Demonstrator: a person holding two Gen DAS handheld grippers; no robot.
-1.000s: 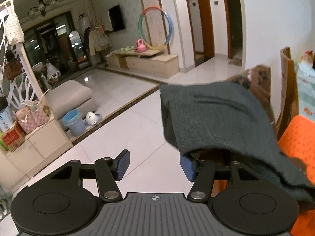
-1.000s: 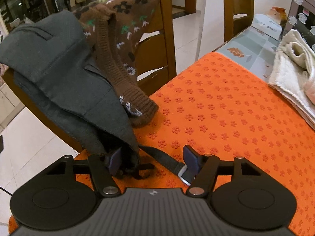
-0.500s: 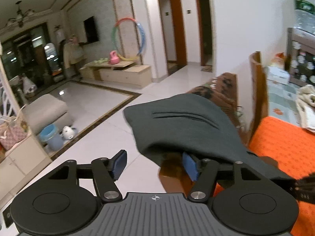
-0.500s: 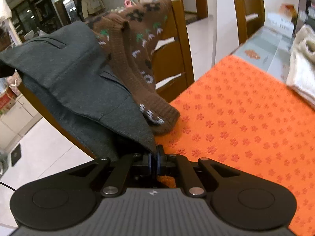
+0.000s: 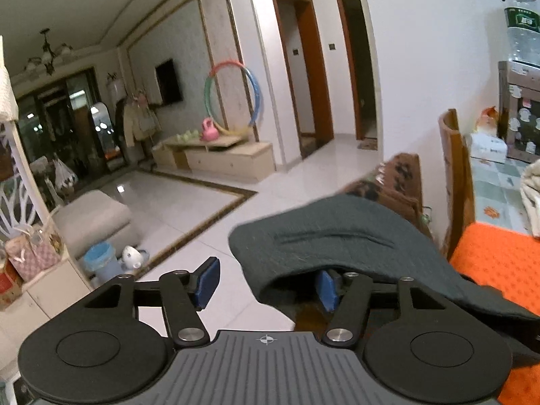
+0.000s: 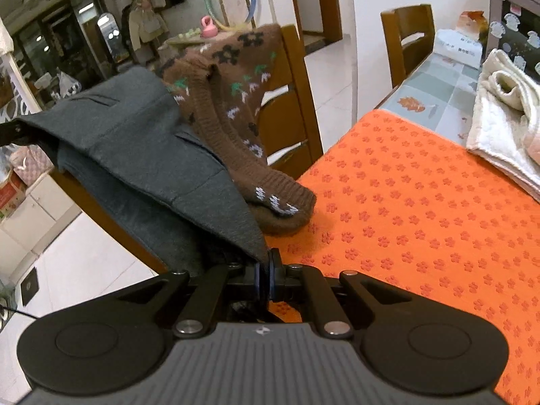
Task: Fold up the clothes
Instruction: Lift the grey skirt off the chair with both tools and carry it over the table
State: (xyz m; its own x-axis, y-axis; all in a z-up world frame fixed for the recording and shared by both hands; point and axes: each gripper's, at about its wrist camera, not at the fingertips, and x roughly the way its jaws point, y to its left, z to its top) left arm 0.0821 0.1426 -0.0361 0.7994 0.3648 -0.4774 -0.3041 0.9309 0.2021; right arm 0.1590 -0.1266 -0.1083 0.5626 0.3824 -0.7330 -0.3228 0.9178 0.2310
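A dark grey garment (image 6: pixel 135 141) hangs over a wooden chair back beside the table with the orange mat (image 6: pixel 422 209). My right gripper (image 6: pixel 266 280) is shut on the garment's lower corner at the mat's edge. In the left wrist view the same garment (image 5: pixel 337 236) drapes over my left gripper's right finger (image 5: pixel 327 290). My left gripper (image 5: pixel 266 285) is open, its jaws wide apart, with the garment's edge between them. A brown patterned knit sweater (image 6: pixel 236 101) lies over the chair, its sleeve end resting on the mat.
Folded white towels (image 6: pixel 506 118) lie on the table at the far right. A second wooden chair (image 6: pixel 408 40) stands behind. To the left is open tiled floor (image 5: pixel 189 209), a grey ottoman (image 5: pixel 91 219) and a blue bucket (image 5: pixel 98 260).
My right gripper closed on the grey garment's corner. My left gripper swung right and stayed open at the garment's other edge.
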